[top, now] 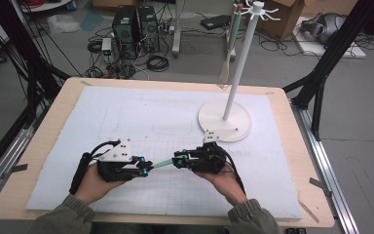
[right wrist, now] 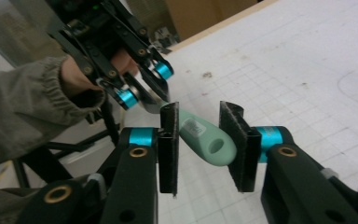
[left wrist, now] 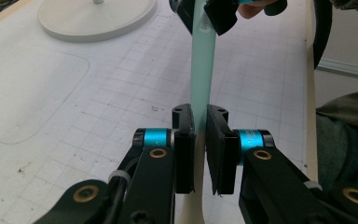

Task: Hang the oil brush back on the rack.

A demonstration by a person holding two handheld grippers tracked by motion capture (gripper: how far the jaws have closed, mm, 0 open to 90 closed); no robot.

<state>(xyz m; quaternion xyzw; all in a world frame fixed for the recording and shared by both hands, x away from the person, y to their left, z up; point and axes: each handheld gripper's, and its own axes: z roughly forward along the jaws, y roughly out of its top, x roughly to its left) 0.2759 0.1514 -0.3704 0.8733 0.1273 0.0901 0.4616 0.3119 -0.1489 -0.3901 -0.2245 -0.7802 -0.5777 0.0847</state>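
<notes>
White gridded mat (top: 126, 122) is lying under both grippers: left gripper (left wrist: 200, 135) is clamping the mint utensil (left wrist: 203, 60); right gripper (right wrist: 200, 140) jaws are standing apart around its handle, seemingly not pressing.

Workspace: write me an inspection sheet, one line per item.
Surface: white grid mat on wooden table, a few dark specks.
Job's things: mint utensil spans both tools; white hook stand with a second utensil hanging on it.
Clutter: nothing seen.
Grippers: left tool shut on mint utensil; right tool open around its handle end.
Cables: black cable trails from left tool; coils on floor.
Surroundings: computer towers, cardboard boxes.
</notes>
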